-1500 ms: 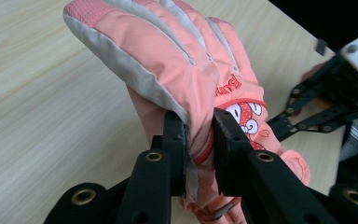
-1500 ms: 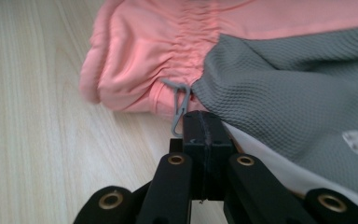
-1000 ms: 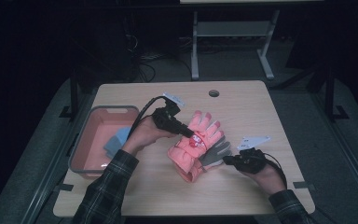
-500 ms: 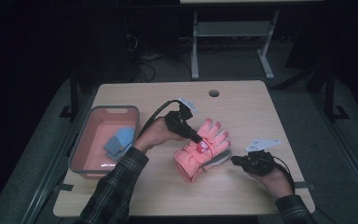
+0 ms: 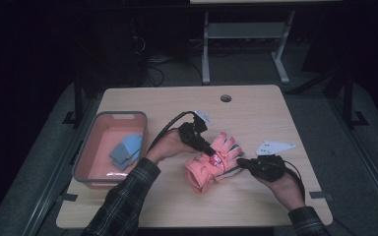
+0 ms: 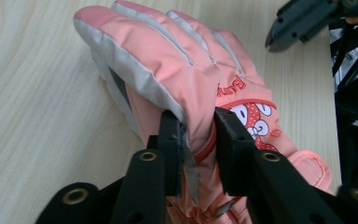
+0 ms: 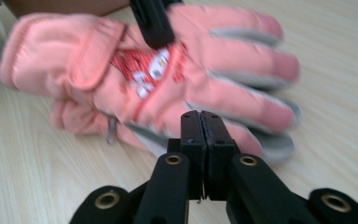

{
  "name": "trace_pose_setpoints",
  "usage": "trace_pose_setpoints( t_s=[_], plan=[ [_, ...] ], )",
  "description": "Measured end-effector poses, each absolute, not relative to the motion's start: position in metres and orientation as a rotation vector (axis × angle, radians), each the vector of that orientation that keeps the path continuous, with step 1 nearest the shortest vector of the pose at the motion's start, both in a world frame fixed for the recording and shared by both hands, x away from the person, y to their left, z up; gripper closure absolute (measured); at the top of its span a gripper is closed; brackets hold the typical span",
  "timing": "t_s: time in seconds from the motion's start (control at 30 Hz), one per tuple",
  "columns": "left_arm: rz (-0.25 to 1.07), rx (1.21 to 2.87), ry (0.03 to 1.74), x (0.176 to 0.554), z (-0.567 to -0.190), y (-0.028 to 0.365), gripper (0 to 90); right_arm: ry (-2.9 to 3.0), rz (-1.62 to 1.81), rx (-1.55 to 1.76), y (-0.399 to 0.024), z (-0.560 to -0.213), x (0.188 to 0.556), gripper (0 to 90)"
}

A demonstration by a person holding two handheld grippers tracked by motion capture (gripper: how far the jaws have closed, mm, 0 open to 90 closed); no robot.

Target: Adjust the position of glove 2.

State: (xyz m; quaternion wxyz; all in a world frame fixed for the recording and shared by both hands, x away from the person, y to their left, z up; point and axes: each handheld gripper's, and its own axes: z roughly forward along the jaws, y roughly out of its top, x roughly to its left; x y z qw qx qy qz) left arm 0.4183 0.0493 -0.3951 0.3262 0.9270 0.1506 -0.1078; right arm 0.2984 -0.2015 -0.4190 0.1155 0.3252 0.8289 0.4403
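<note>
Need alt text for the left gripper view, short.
The left tool pinches a fold of a pink and grey glove between its two black jaws, above a light wooden table. The right tool shows at the top right corner.

The pink glove carries a short word stitched in red on its back, just above a cartoon patch with big eyes. In the left gripper view only its last letters show, something like "ung"; the rest is hidden by a fold. In the other two views it is too blurred to read.
</note>
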Motion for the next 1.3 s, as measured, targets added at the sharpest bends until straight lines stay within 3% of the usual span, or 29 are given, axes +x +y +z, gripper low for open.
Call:
trace_pose_setpoints(
  t_s=[0.17, 0.33, 0.87, 1.3],
  plan=[
    [-0.284, 2.376, 0.394, 0.416, -0.389, 0.051, 56.9, 2.42, 1.301, 0.925, -0.188, -0.412, 0.306, 89.5],
    [-0.207, 2.362, 0.408, 0.411, -0.382, 0.053, 41.6, 2.411, 1.305, 0.913, -0.181, -0.408, 0.311, 89.6],
    [-0.03, 2.292, 0.56, 0.377, -0.374, 0.093, 29.6, 2.429, 1.258, 0.91, -0.163, -0.411, 0.323, 90.0],
    [-0.064, 2.283, 0.613, 0.37, -0.404, 0.094, 24.6, 2.519, 1.177, 0.947, -0.152, -0.427, 0.331, 90.0]
  ],
)
